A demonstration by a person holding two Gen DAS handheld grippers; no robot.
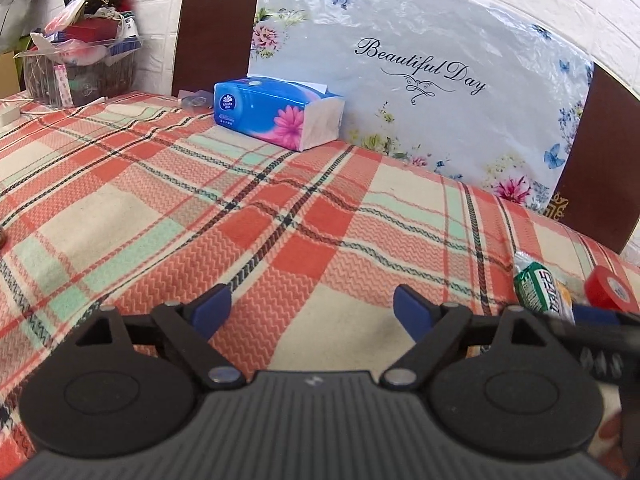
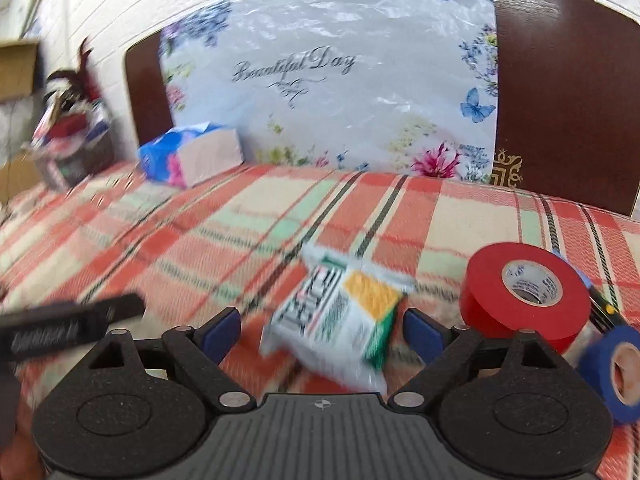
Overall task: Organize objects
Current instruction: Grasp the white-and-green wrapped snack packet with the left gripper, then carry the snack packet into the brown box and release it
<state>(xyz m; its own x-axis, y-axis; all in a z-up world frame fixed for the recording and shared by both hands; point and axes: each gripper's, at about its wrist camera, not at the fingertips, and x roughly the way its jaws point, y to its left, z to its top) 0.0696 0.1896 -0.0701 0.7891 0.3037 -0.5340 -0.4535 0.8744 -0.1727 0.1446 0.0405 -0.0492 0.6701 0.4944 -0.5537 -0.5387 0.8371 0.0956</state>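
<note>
Right gripper point(image 2: 322, 330) spread wide, empty; white-green packet point(image 2: 334, 320) lies between fingers on plaid cloth point(image 2: 240, 232). We centre, lower, then close across narrow width. Left gripper point(image 1: 312, 312) wide, empty, idle.

"Beautiful Day" in black script on floral plastic bag point(image 1: 420, 92). "Vinda" logo on blue tissue pack point(image 1: 276, 114). Snack packet point(image 2: 340, 312) print blurred, unreadable.

Bright, even light – right view motion-blurred, fisheye-bent edges.
</note>
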